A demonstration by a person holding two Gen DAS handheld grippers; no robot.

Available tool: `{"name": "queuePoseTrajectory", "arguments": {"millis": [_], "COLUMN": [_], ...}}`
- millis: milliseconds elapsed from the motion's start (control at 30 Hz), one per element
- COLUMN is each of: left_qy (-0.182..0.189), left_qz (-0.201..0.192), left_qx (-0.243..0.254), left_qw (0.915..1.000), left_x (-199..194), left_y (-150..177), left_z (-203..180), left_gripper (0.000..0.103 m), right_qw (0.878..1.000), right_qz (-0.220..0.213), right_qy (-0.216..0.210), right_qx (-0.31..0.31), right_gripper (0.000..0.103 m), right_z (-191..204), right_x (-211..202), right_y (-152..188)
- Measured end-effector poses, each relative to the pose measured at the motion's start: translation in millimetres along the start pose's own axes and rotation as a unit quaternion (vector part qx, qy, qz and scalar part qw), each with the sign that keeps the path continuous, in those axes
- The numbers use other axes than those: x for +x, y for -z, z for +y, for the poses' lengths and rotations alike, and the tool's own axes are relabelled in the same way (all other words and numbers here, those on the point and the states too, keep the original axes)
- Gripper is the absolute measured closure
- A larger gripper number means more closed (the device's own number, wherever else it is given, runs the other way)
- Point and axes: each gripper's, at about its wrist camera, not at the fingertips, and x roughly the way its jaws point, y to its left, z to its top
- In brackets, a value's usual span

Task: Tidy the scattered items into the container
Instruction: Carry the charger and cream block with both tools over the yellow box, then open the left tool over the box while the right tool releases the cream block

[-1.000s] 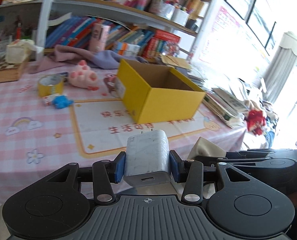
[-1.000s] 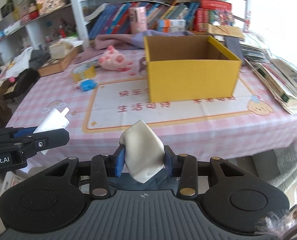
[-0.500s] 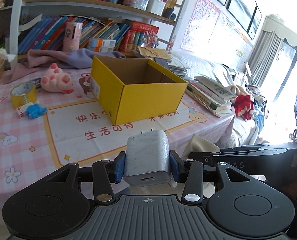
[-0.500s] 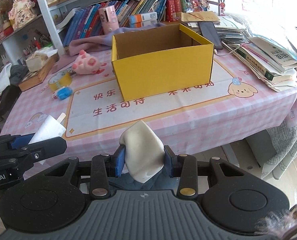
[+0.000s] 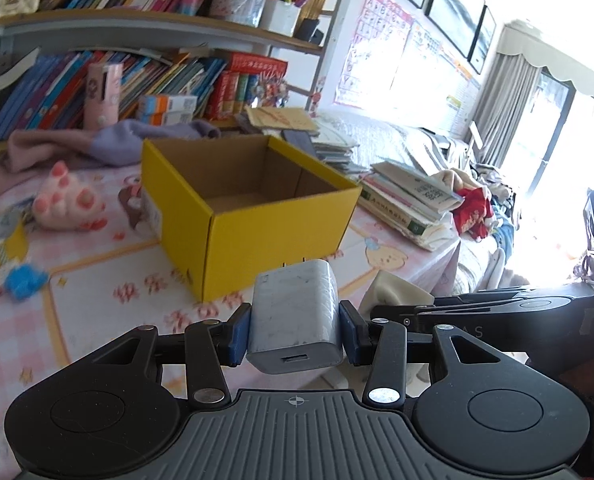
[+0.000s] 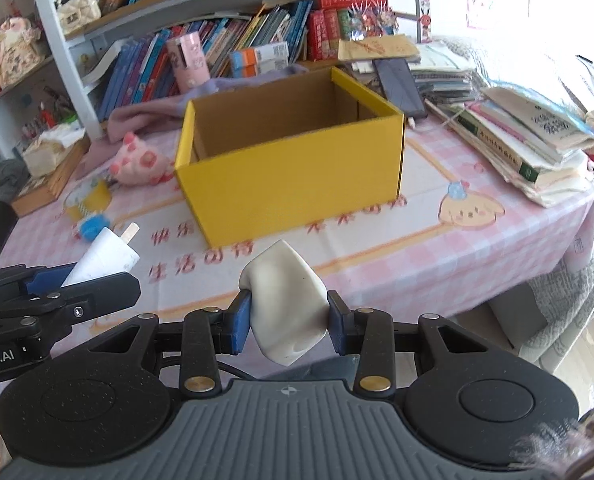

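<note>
An open yellow cardboard box [image 5: 253, 236] [image 6: 297, 184] stands on the pink checked table, empty as far as I see. My left gripper [image 5: 295, 330] is shut on a white USB charger [image 5: 295, 316], held short of the box's near corner; it also shows in the right wrist view [image 6: 105, 256]. My right gripper [image 6: 289, 318] is shut on a cream soft lump [image 6: 287, 300], held over the table's front edge; the lump also shows in the left wrist view [image 5: 397, 292].
On the table left of the box lie a pink plush paw [image 6: 137, 162], a yellow tape roll [image 6: 87, 198] and a small blue item [image 6: 93, 226]. Stacked books [image 6: 525, 136] sit right of the box. A bookshelf stands behind.
Both grippers have moved forward and up toward the box with their items still held. The box looks larger and nearer in both views.
</note>
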Motion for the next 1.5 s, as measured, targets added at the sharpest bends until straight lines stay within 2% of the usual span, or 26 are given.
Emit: {"name": "queuePoseTrajectory", "arguments": {"millis": [133, 300, 500, 900, 1067, 1233, 1300, 1500], "left_qy": [0.003, 0.006, -0.008, -0.077, -0.116, -0.152, -0.163, -0.189], "left_qz": [-0.011, -0.017, -0.035, -0.054, -0.035, 0.018, 0.041, 0.099], "left_qx": [0.009, -0.004, -0.001, -0.021, -0.021, -0.020, -0.010, 0.055], "left_qw": [0.9999, 0.9998, 0.9994, 0.9953, 0.9924, 0.9880, 0.9858, 0.9754], "left_x": [14, 35, 58, 115, 141, 172, 185, 218], "left_y": [-16, -38, -67, -116, -130, -132, -134, -144], "left_z": [-1, 1, -4, 2, 11, 26, 32, 43], "left_gripper": [0.059, 0.059, 0.059, 0.059, 0.059, 0.059, 0.059, 0.059], "right_qw": [1.000, 0.999, 0.996, 0.985, 0.976, 0.961, 0.951, 0.904], "right_qz": [-0.010, -0.033, -0.059, -0.067, -0.036, 0.015, 0.028, 0.056], "right_qy": [-0.003, -0.012, -0.032, -0.097, -0.127, -0.150, -0.154, -0.147], "right_qx": [-0.009, -0.027, -0.051, -0.126, -0.174, -0.234, -0.268, -0.398], "right_gripper": [0.067, 0.067, 0.067, 0.067, 0.067, 0.067, 0.067, 0.067], "right_z": [-6, -17, -35, -65, -62, -51, -45, -29], "right_x": [11, 20, 35, 94, 135, 179, 196, 239], "right_y": [-20, -47, -89, -168, -192, -201, -204, -207]}}
